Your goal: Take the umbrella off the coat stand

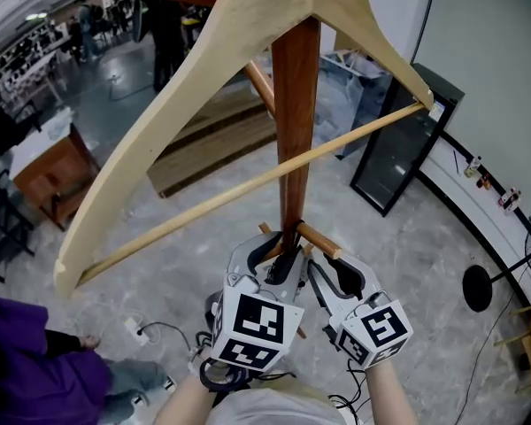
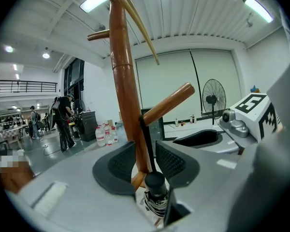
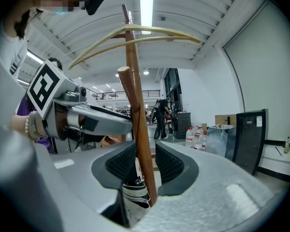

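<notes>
The folded umbrella hangs by a thin black strap from a slanting peg of the coat stand, just below both claws. It looks light, with soft striped cloth that would squash and slip, so the firm black cap or the strap just above it seems the better hold. The left claw is spread with the strap between its jaws, pinching nothing. The right claw is spread too.
</notes>
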### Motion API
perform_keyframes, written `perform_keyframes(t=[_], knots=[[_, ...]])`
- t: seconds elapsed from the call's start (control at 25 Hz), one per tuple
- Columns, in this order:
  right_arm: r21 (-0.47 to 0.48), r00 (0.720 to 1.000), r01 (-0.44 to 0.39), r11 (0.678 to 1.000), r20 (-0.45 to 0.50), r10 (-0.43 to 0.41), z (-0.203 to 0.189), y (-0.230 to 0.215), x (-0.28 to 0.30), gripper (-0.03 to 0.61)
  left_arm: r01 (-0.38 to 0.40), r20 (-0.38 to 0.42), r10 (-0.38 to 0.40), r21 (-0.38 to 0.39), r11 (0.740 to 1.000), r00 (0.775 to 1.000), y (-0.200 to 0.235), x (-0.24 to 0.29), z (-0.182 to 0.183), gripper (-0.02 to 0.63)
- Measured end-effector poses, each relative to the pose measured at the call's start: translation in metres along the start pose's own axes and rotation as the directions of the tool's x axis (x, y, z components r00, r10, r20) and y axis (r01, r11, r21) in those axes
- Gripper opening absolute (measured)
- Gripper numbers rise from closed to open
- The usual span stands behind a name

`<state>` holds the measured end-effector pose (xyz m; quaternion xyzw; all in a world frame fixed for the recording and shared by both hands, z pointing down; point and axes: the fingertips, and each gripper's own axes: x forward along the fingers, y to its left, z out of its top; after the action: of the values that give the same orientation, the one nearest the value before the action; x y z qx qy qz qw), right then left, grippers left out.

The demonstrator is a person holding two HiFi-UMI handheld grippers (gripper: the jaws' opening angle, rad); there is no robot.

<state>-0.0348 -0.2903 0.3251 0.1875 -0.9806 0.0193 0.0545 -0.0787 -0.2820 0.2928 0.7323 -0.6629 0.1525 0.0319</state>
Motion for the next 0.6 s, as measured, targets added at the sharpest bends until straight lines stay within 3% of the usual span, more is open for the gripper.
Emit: perform_keyframes(t=[0.6], knots=[[-0.001, 0.998, -0.056, 0.998, 0.003, 0.056, -0.002, 0.001, 0.012, 0.123, -0.06, -0.048, 0.061, 0.015, 0.998, 0.997, 0.003, 0.001, -0.005, 0.093]])
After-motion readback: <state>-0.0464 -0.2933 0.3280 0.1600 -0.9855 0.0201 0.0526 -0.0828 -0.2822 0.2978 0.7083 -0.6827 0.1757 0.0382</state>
